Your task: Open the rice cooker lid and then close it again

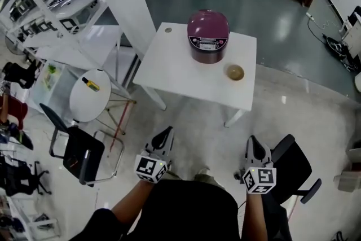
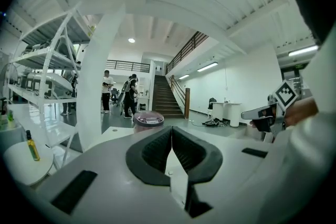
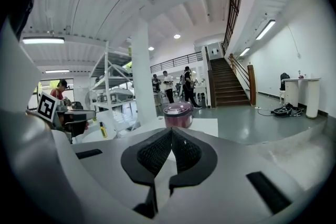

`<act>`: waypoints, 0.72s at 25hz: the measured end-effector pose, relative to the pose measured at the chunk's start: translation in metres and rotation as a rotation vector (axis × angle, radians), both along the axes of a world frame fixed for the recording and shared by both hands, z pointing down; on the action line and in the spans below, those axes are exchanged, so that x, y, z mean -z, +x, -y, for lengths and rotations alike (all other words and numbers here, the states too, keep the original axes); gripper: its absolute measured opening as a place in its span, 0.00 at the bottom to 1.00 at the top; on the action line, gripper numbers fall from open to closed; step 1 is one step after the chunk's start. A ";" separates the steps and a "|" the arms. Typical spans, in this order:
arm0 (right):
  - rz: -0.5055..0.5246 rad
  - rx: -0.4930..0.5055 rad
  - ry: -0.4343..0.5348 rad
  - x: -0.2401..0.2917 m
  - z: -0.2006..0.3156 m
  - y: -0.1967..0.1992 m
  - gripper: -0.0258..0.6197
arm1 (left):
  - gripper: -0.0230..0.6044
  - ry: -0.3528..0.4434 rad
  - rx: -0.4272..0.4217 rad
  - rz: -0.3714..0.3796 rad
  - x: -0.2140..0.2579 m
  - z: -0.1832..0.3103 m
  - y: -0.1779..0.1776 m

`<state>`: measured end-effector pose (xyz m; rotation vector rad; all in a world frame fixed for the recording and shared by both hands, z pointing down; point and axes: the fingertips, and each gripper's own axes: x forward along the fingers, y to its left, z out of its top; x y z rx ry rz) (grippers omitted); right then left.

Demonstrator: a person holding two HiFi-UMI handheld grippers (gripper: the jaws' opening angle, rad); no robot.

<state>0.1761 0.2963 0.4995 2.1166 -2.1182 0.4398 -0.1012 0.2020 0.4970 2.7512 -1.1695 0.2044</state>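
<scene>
Your left gripper (image 1: 166,134) and right gripper (image 1: 253,143), jaws together and empty, hung well short of the closed, round maroon rice cooker (image 1: 208,35); you likely needed to approach first.

rice cooker (image 1: 208,35) on table (image 1: 172,70) — bowl (image 1: 235,72) just right

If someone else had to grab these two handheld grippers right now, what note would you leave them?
Left gripper: jaws shut, empty, held short of the table.
Right gripper: jaws shut, empty, also short of the table.
Rice cooker: toward the table's far side, lid down; a small bowl stands beside it, apart.
Done: nothing that shows; neither gripper touches the cooker.
Left: reach the cooker, open the lid, close it again. Whether it was opened already cannot be told.
</scene>
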 end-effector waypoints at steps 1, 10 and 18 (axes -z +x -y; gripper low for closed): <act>0.000 0.000 0.006 0.002 0.001 -0.001 0.04 | 0.04 0.005 0.009 0.004 0.001 0.000 -0.004; -0.089 0.037 0.028 0.014 0.008 -0.003 0.04 | 0.04 0.004 0.049 -0.029 0.010 -0.006 -0.014; -0.101 0.023 0.049 0.022 0.000 -0.005 0.04 | 0.04 0.001 0.077 -0.061 0.017 -0.005 -0.019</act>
